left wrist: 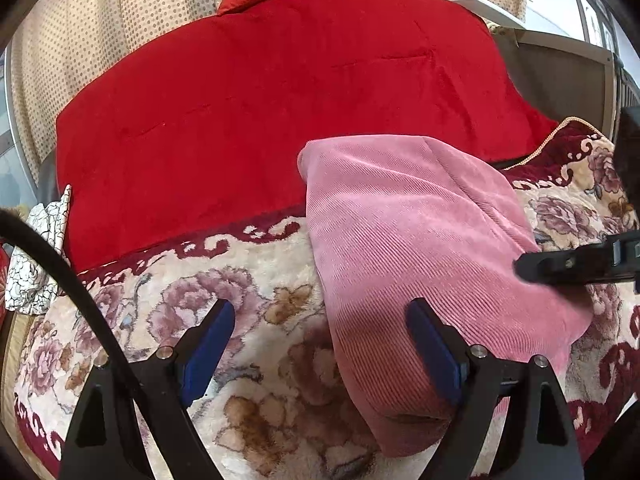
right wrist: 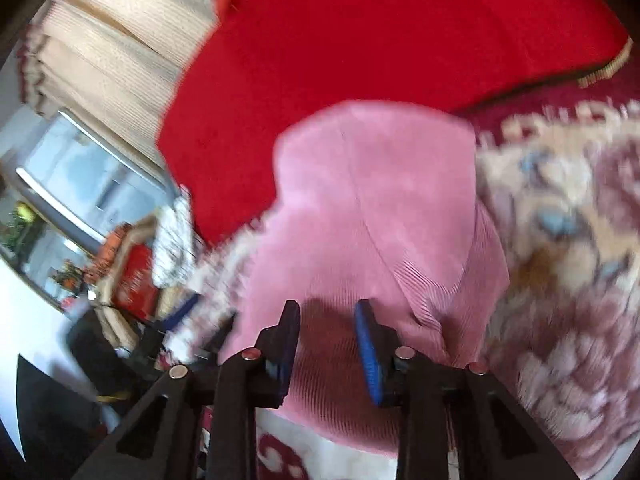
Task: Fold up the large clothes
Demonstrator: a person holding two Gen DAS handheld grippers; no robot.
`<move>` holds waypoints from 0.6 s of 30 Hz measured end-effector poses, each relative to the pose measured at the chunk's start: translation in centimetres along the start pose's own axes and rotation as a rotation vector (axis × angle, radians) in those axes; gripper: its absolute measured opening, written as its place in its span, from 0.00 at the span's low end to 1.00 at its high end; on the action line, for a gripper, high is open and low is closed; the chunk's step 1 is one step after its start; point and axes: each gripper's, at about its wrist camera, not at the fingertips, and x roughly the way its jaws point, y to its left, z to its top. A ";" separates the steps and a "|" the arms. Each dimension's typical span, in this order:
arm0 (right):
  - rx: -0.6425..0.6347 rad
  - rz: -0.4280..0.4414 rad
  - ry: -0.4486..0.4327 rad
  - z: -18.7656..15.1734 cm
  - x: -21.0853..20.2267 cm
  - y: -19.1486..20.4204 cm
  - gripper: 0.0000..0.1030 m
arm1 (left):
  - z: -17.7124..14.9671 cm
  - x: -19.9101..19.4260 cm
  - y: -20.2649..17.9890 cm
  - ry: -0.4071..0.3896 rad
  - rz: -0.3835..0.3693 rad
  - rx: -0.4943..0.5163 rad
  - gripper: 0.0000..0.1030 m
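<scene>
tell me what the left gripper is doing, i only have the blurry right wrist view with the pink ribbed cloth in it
Observer: The left gripper is wide open, with nothing between its blue pads; its right finger stands over the near edge of the pink ribbed corduroy garment.
Operator: is the pink thing folded
Observer: It lies as a long folded strip on the flowered plush blanket, its far end overlapping the red velvety quilt.
Operator: where does my right gripper sit from there
Observer: The right gripper comes in from the right edge, its tip over the pink garment's right side.
</scene>
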 end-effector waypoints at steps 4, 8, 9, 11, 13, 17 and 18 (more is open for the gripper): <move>-0.005 -0.009 -0.013 0.0 -0.4 0.4 0.31 | 0.0 -0.4 0.0 -0.012 0.017 0.015 0.86; -0.020 0.031 -0.038 -0.7 -1.9 0.8 0.32 | 0.0 -0.7 0.4 -0.019 0.022 0.010 0.86; -0.030 0.050 -0.038 -0.9 -2.1 0.8 0.32 | 0.0 -0.6 0.5 -0.017 0.023 0.010 0.86; -0.029 0.045 -0.023 -1.0 -1.8 0.6 0.32 | 0.0 -0.6 0.4 -0.012 0.028 0.010 0.86; -0.001 0.038 0.007 -1.4 -1.4 -0.3 0.31 | 0.1 -0.7 0.4 -0.015 0.034 0.015 0.86; -0.005 0.043 0.000 -1.3 -1.6 -0.2 0.31 | 0.1 -1.1 0.3 -0.027 0.032 0.022 0.86; -0.008 0.044 -0.007 -1.3 -1.9 -0.2 0.31 | 0.1 -1.2 0.4 -0.025 0.029 0.023 0.86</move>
